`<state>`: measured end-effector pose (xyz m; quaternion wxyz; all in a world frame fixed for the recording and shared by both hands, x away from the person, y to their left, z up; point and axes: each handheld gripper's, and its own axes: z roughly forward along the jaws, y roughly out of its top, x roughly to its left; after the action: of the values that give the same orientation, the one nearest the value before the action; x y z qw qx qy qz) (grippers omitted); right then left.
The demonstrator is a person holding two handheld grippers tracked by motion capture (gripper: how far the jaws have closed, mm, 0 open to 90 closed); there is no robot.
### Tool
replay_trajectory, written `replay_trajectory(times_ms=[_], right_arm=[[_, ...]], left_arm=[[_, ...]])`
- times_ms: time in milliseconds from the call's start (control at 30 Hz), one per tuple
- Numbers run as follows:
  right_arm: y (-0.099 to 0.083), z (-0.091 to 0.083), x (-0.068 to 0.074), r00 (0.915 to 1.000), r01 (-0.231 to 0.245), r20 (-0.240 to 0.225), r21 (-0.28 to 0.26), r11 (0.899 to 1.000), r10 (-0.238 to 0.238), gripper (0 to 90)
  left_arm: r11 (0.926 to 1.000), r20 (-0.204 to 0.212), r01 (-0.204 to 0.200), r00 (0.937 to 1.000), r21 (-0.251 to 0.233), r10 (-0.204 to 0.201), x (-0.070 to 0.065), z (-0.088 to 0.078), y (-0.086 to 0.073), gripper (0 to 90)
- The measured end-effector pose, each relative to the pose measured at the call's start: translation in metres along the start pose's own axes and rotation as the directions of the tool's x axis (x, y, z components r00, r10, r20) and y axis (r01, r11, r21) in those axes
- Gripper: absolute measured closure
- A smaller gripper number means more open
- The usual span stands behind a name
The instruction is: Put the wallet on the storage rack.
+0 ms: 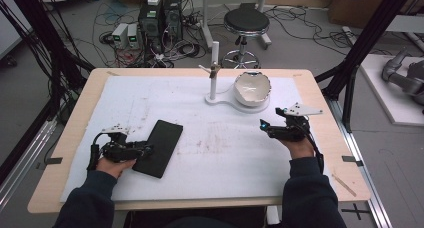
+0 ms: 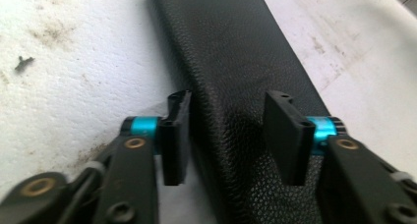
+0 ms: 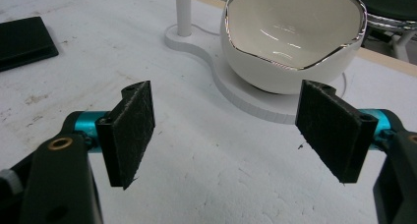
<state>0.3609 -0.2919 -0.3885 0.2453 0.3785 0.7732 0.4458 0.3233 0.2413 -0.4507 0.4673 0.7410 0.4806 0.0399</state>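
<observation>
Straddling the near end of the black case (image 2: 236, 62), the left gripper (image 2: 226, 135) closes along its long axis, pads not yet pressing; right gripper (image 3: 226, 130) released.

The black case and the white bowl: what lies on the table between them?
In the high view, bare stained white mat lies between the black case and the white bowl.

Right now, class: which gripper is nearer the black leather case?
Left. The left gripper straddles the black leather case; the right gripper is far across the mat, near the white bowl.
</observation>
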Motion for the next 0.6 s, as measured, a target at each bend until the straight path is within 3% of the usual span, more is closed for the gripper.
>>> replay_trajectory(times_ms=[67, 200, 333, 400, 500, 600], right_arm=[[0.000, 0.000, 0.000, 1.0000, 0.005, 0.001, -0.001, 1.000, -0.005, 23.4], [0.000, -0.001, 0.000, 1.0000, -0.004, 0.004, 0.000, 1.000, 0.004, 23.5], [-0.001, 0.000, -0.001, 1.0000, -0.009, 0.004, 0.002, 1.000, 0.009, 23.6], [-0.001, 0.000, -0.001, 1.0000, -0.007, 0.006, 0.005, 1.000, 0.007, 23.7], [-0.002, 0.000, -0.001, 0.9999, -0.010, 0.003, 0.006, 1.000, 0.010, 23.8], [-0.002, -0.001, -0.002, 0.9998, -0.019, 0.005, 0.002, 1.000, 0.019, 23.8]], left_arm=[[0.9999, 0.006, 0.009, 0.9999, -0.013, -0.009, 0.001, -0.001, 0.000, 69.1], [0.9978, 0.037, -0.001, 0.9993, -0.067, 0.003, -0.001, -0.007, 0.004, 78.5], [0.9860, 0.022, -0.095, 0.9949, -0.137, 0.099, -0.015, -0.014, 0.014, 81.6], [0.9742, -0.014, -0.155, 0.9878, -0.164, 0.155, -0.023, -0.016, 0.020, 81.9], [0.9575, -0.056, -0.210, 0.9775, -0.197, 0.203, -0.031, -0.019, 0.027, 82.1], [0.9384, -0.107, -0.274, 0.9607, -0.211, 0.256, -0.040, -0.019, 0.035, 82.2]])
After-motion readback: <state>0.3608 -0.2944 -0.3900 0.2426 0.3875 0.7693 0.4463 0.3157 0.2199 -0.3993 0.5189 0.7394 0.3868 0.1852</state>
